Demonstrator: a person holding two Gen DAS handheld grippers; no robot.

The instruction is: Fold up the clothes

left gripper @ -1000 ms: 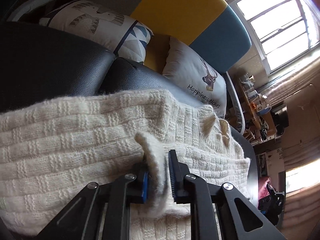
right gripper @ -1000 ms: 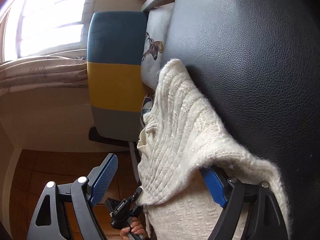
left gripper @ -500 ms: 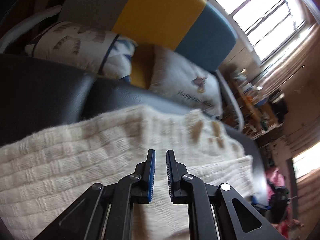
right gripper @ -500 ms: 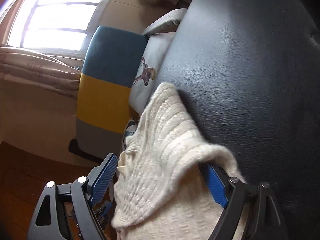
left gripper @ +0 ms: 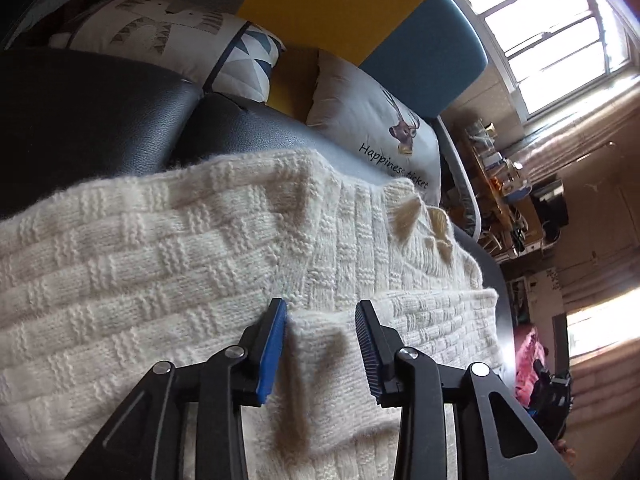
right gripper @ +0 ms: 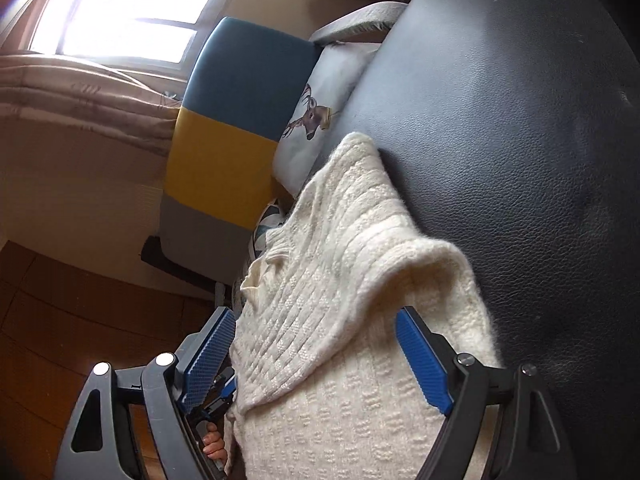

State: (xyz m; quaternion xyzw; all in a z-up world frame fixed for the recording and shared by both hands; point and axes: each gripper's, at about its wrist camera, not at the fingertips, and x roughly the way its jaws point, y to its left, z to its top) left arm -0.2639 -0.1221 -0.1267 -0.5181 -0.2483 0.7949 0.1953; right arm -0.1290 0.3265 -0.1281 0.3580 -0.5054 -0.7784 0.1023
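Note:
A cream knitted sweater (left gripper: 160, 248) lies spread over a black leather seat (left gripper: 92, 112). In the left wrist view my left gripper (left gripper: 320, 314) is open just above it, and a folded edge of the knit runs between its blue pads (left gripper: 272, 344). The right wrist view shows the same sweater (right gripper: 344, 280) with one layer folded over and humped up. My right gripper (right gripper: 316, 340) is wide open and straddles that layer; its right finger (right gripper: 420, 360) lies beside the raised fold. Neither gripper pinches the cloth.
A deer-print cushion (left gripper: 380, 132) and a patterned cushion (left gripper: 172, 28) lean on a yellow and blue backrest (left gripper: 340, 12) behind the seat. Wooden floor (right gripper: 60, 300) lies left of the seat edge. A hand (right gripper: 214, 446) shows low in the right wrist view.
My left gripper, shut on a sweater fold a second ago, let it go, lifted nearly shut, and now stands open low over the knit. The right gripper stayed open as the view tilted.

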